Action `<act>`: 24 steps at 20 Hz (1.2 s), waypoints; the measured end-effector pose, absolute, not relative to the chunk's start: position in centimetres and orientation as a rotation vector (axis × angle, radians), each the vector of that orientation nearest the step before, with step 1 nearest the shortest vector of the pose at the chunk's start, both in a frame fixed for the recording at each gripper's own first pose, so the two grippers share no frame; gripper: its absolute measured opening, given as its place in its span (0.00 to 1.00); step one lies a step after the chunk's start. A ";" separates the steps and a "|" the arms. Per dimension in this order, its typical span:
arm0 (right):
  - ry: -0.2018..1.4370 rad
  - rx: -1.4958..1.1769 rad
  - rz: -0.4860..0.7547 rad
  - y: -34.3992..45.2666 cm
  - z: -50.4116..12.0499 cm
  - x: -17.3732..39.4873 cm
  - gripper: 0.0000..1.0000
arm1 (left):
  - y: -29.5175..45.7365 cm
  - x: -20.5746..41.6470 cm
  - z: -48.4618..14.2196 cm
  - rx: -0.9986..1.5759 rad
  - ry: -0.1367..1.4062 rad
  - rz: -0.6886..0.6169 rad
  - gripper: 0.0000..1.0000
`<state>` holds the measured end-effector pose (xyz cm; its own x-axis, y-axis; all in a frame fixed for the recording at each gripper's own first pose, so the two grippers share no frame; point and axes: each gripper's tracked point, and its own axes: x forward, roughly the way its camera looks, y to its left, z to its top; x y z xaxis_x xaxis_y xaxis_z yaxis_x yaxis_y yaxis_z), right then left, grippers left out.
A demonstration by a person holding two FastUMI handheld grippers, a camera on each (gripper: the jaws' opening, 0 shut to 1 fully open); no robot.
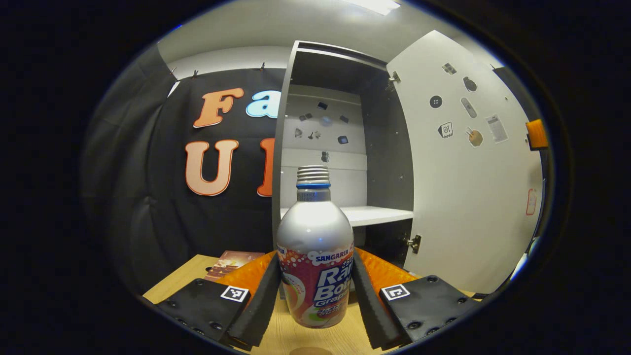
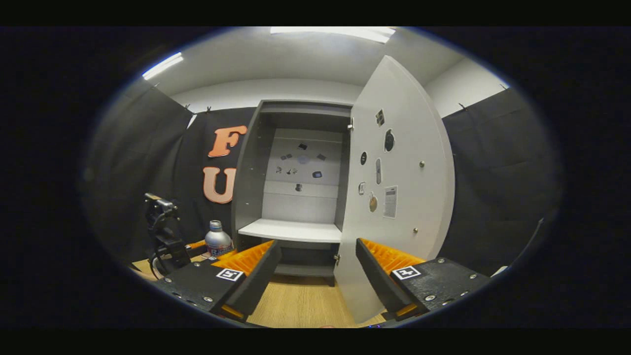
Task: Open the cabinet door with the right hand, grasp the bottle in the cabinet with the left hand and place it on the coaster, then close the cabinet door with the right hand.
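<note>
With its fingers pressed to both sides of the bottle (image 1: 315,246), the left gripper (image 1: 315,291) has it clamped upright, right in front of its camera, base just over the wooden table (image 1: 315,337)! Whether the bottle touches the wood, I cannot tell. Straight beyond the bottle stands the cabinet (image 1: 340,148), its shelf (image 1: 374,214) bare, the door (image 1: 468,172) swung wide to the right. A brown coaster (image 1: 231,262) lies on the table, left of the gripper's left finger. Over on the right gripper (image 2: 318,273), the jaws gape apart, holding nothing, pointed at the cabinet (image 2: 296,172), with the door's (image 2: 399,197) edge between its fingers. The bottle (image 2: 218,240) sits far off to its left.
</note>
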<state>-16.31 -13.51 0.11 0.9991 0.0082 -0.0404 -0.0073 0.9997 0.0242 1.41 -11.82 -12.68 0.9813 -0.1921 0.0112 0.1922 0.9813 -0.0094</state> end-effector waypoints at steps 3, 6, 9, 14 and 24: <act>0.031 -0.001 -0.019 -13.2 -0.6 -16.0 0.94 | -10.8 0.6 -15.8 -0.008 0.019 -0.210 0.84; 0.014 -0.070 -0.075 -13.6 -0.7 -15.9 0.94 | -10.0 0.5 -19.1 0.021 0.047 -0.219 0.83; 0.013 -0.090 -0.112 -13.6 -1.4 -15.6 0.95 | -10.1 0.0 -22.5 0.024 0.073 -0.241 0.83; 0.032 -0.077 -0.174 -14.4 -3.1 -14.7 0.95 | -10.4 -1.5 -27.3 0.025 0.115 -0.260 0.84; 0.106 -0.040 -0.155 -13.3 -5.9 -13.7 0.95 | -10.9 -2.7 -31.4 0.020 0.139 -0.273 0.83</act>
<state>-13.65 -13.31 -5.90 0.9824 -0.1565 -0.1021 0.1523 0.9872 -0.0484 -2.74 -10.88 -31.35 0.9535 -0.2672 -0.1393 0.2699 0.9629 0.0005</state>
